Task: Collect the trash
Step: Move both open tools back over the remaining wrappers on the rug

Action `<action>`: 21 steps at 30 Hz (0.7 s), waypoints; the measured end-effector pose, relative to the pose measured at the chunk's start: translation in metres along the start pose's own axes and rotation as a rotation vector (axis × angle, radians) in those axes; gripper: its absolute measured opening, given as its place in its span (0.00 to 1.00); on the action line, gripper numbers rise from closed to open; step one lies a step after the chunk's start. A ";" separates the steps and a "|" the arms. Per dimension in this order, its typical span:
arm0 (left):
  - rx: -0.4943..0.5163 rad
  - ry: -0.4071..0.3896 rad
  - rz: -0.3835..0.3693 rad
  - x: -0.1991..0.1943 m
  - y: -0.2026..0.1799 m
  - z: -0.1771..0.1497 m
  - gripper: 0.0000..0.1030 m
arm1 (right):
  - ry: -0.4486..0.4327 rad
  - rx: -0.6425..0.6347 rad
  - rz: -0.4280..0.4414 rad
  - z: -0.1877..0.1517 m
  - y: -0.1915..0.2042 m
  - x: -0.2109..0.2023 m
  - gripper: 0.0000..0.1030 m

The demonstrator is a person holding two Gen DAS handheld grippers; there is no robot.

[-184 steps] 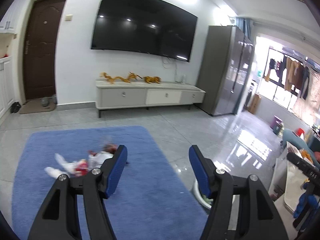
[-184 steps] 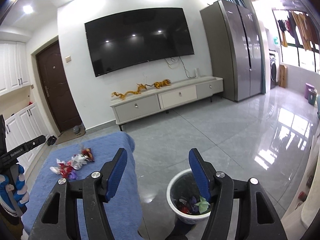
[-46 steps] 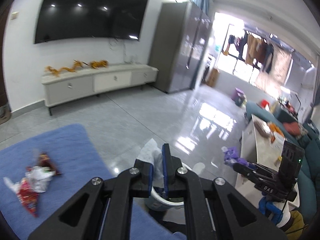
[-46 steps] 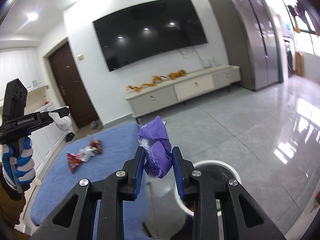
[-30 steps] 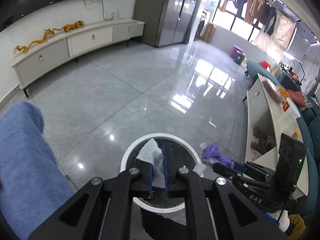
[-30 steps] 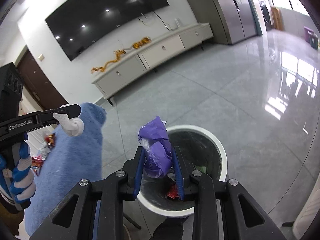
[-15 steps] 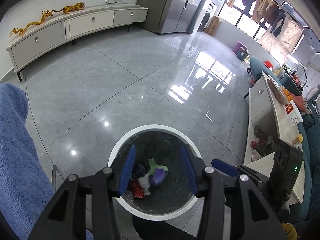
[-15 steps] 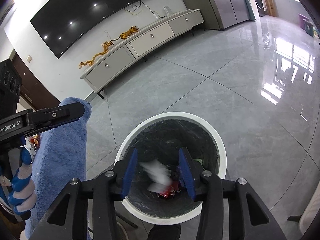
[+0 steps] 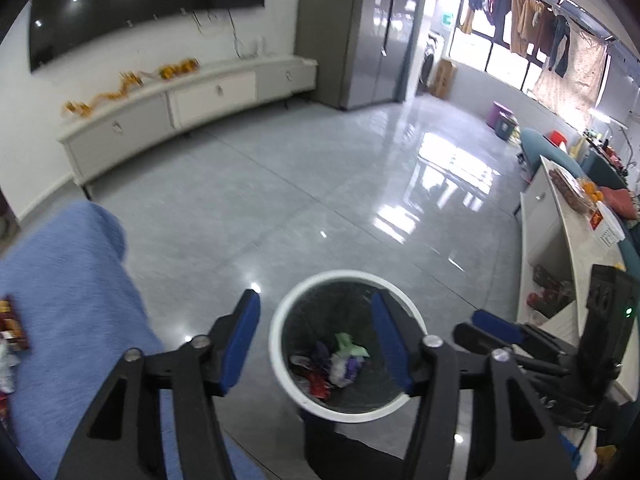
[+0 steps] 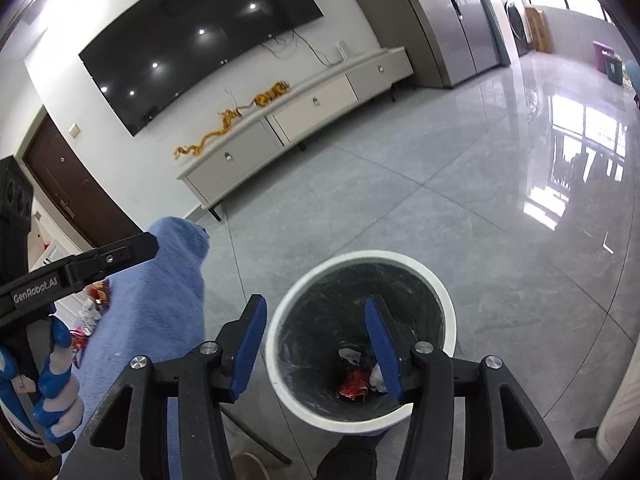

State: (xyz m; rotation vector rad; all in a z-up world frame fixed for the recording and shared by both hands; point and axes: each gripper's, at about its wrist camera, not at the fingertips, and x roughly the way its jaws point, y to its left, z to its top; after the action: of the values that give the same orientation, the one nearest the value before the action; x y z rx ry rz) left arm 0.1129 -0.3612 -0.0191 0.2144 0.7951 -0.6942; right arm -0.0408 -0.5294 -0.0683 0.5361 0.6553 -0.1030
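Note:
A white-rimmed trash bin (image 9: 276, 340) with a dark liner stands on the grey floor; it also shows in the right wrist view (image 10: 448, 300). Crumpled wrappers and tissue (image 9: 334, 364) lie at its bottom, also seen in the right wrist view (image 10: 354, 384). My left gripper (image 9: 316, 340) is open and empty above the bin. My right gripper (image 10: 316, 340) is open and empty above the bin too. More red and white wrappers (image 10: 94, 308) lie on the blue-covered table (image 10: 160, 320), seen at the left edge of the left wrist view (image 9: 10, 336).
A low white TV cabinet (image 10: 288, 128) stands under a wall TV (image 10: 200, 36). A grey fridge (image 9: 360, 36) stands to the right. A white side counter (image 9: 568, 232) with items runs along the right. The other gripper's body (image 9: 560, 344) is close beside the bin.
Both grippers opened over the bin and let go of the white tissue and the purple wrapper, which now lie inside. Both views have since tilted up slightly.

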 end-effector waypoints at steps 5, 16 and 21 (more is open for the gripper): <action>0.018 -0.086 0.081 -0.050 0.004 -0.009 0.56 | -0.046 -0.021 0.003 0.000 0.017 -0.027 0.50; 0.026 -0.220 0.179 -0.150 0.020 -0.038 0.57 | -0.125 -0.070 0.026 -0.003 0.058 -0.078 0.52; 0.007 -0.258 0.193 -0.180 0.030 -0.050 0.57 | -0.148 -0.097 0.040 -0.006 0.078 -0.093 0.52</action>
State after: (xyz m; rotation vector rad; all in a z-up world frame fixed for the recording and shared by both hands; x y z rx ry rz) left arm 0.0141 -0.2289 0.0736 0.2001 0.5182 -0.5294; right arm -0.0979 -0.4662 0.0181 0.4435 0.5024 -0.0722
